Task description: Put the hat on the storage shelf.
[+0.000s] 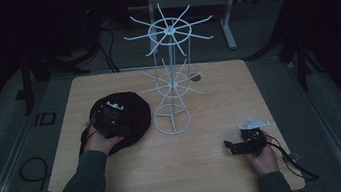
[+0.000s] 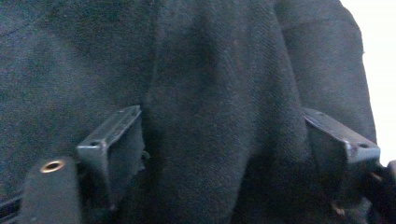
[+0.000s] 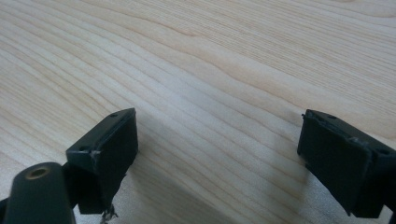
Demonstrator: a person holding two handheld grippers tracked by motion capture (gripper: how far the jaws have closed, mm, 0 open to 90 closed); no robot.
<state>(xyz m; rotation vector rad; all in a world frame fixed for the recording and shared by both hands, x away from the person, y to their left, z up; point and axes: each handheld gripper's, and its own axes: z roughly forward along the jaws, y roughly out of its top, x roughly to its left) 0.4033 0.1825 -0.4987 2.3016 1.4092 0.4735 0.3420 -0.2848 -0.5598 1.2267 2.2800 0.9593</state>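
The black cloth (image 1: pixel 133 116) lay at centre-left of the high view, not yet lifted toward the white wire rack (image 1: pixel 170 75). The left gripper (image 1: pixel 110 118) straddled a fold with jaws apart; the right gripper (image 1: pixel 243 145) waited spread, lower right.

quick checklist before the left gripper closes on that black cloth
1. Left hand-held gripper jaws apart: ok, both stand wide in the left gripper view.
2. Fabric between the jaws: ok, a raised fold of the black cloth runs up between them.
3. Jaws touching the fold: cannot tell, the dark fabric hides the contact.
4. Right hand-held gripper out of the way: ok, open over bare wooden table, empty, near the right edge in the high view.
5. White wire rack clear of the cloth: cannot tell, its round base sits close to the cloth's edge.
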